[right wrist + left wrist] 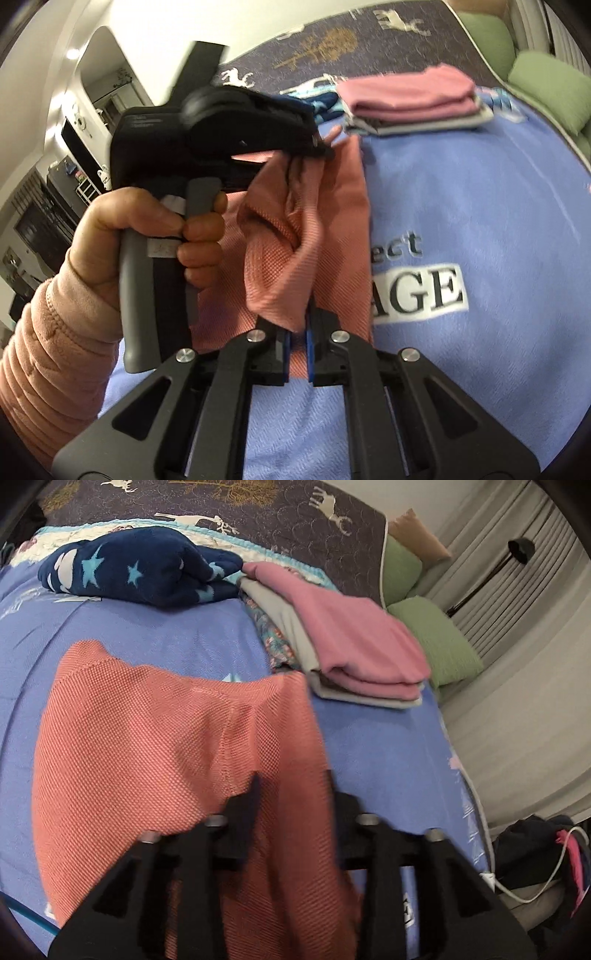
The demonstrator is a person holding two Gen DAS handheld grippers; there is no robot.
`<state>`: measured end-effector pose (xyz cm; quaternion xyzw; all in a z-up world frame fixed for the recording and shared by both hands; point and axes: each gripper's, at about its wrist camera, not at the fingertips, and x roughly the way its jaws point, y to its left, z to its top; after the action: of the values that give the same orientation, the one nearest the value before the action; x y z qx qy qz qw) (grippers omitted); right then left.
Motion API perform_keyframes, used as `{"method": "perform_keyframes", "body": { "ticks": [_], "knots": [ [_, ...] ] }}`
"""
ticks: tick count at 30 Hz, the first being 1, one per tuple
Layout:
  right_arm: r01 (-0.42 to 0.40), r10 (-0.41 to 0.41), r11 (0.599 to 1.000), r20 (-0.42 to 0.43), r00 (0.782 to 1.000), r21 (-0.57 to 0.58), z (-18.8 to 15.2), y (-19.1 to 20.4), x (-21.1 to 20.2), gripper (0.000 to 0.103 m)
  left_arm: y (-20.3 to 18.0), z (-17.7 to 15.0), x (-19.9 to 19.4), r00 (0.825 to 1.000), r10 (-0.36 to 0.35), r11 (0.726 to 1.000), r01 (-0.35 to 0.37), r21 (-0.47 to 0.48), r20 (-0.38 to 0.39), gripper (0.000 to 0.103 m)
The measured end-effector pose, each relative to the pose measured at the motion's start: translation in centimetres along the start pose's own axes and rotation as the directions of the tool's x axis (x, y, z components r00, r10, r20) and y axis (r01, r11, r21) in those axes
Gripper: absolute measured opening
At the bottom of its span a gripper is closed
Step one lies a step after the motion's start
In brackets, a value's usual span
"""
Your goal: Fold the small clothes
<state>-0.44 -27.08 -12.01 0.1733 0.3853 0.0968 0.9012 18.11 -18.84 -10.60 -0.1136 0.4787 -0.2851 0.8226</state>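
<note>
An orange mesh garment [155,738] lies partly on the blue blanket [388,753] and hangs from both grippers. My left gripper [291,786] is shut on one edge of it; the cloth drapes between and over its fingers. In the right wrist view the left gripper [321,149] pinches the garment's upper edge. My right gripper [297,332] is shut on a lower corner of the orange garment [295,236], which is lifted and bunched between the two grippers.
A stack of folded clothes, pink on top [354,635], sits at the far right of the bed; it also shows in the right wrist view [413,96]. A navy star-print fleece [136,568] lies behind. Green pillows [436,638] and a cable [535,878] are off the bed's right edge.
</note>
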Motion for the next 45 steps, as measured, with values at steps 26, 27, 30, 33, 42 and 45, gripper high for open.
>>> {"method": "perform_keyframes", "body": {
  "ticks": [26,27,30,33,42,45],
  "knots": [
    [-0.08,0.082,0.996,0.076,0.994,-0.024,0.6,0.1,-4.0,0.021,4.0,-10.6,-12.9,0.947,0.254,0.908,-0.304,0.29,0.197,0.076],
    [-0.08,0.081,0.997,0.066,0.995,-0.023,0.8,0.3,-3.6,0.019,3.9,-10.9,-12.6,0.94,0.28,0.892,-0.33,0.31,0.195,0.076],
    [-0.01,0.01,0.999,0.009,1.0,0.036,1.0,-0.6,-1.8,0.019,3.5,-11.7,-12.7,0.928,0.312,0.863,-0.366,0.348,0.202,0.076],
    [-0.017,0.019,0.996,-0.018,1.0,0.089,0.4,-2.0,-1.6,0.02,3.1,-13.0,-13.9,0.935,0.281,0.855,-0.347,0.385,0.218,0.076],
    [-0.064,0.065,0.998,-0.03,0.997,0.028,-0.8,-1.8,-2.8,0.043,0.0,-19.1,-13.9,0.925,0.298,0.643,-0.377,0.667,0.236,0.065],
    [-0.033,0.034,0.999,-0.042,0.999,0.021,-0.8,-1.3,-2.2,0.043,0.0,-19.3,-13.1,0.907,0.342,0.619,-0.415,0.667,0.247,0.061]
  ]
}}
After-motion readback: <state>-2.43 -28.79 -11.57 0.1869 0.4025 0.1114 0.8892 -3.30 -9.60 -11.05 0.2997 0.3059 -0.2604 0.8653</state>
